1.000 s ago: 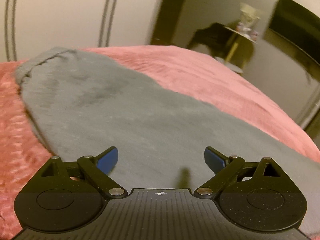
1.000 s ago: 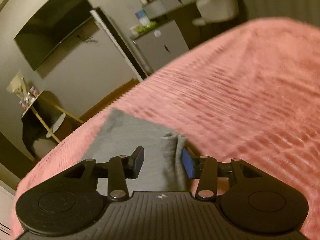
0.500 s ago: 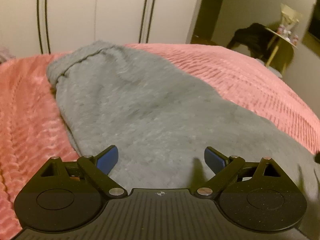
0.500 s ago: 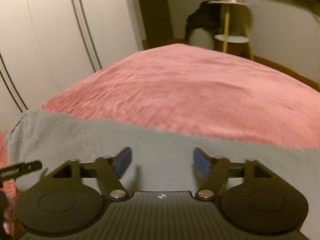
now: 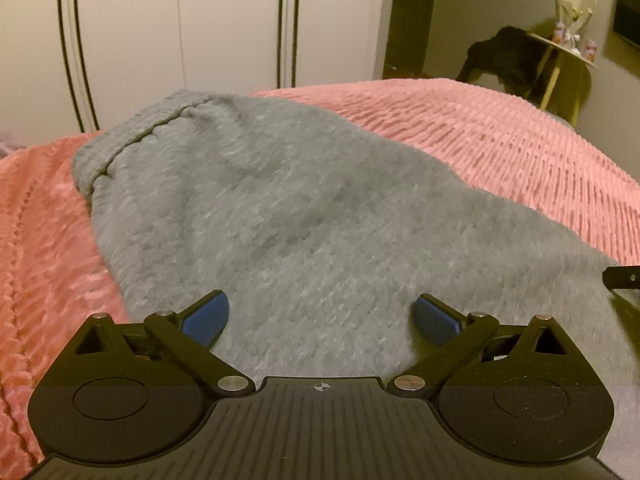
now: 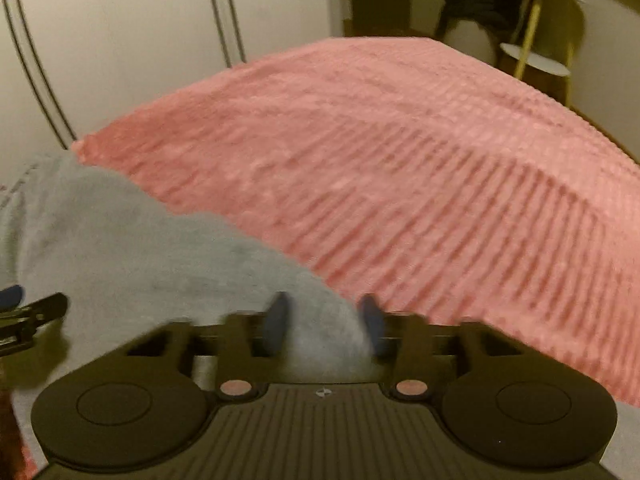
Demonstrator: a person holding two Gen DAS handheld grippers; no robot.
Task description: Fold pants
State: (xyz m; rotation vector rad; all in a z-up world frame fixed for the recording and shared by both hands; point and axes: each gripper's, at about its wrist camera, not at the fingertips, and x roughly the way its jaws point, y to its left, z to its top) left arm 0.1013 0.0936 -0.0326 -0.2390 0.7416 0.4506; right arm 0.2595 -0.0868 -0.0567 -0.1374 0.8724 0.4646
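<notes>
Across the center of the left-wrist frame, gray pants [image 5: 304, 216] lie on a pink bed [image 5: 500, 148]. Left gripper [image 5: 320, 316] hovers above them, jaws wide open. Right gripper [image 6: 324, 324], lower center, has jaws partly open straddling the pants' edge.

A home bedroom. A bed [image 6: 400, 168] under a ribbed pink cover fills the middle of both views, with grey pants [image 5: 320, 220] laid on it. Behind it, at 11 to 12 o'clock, stand tall cream wardrobe doors [image 5: 180, 32] with dark vertical seams. At 1 o'clock is a dark doorway [image 5: 412, 16]. At 2 o'clock a small yellow-legged table [image 6: 536, 8] carries jars and a bag, with dark clothing [image 5: 504, 56] draped beside it.
</notes>
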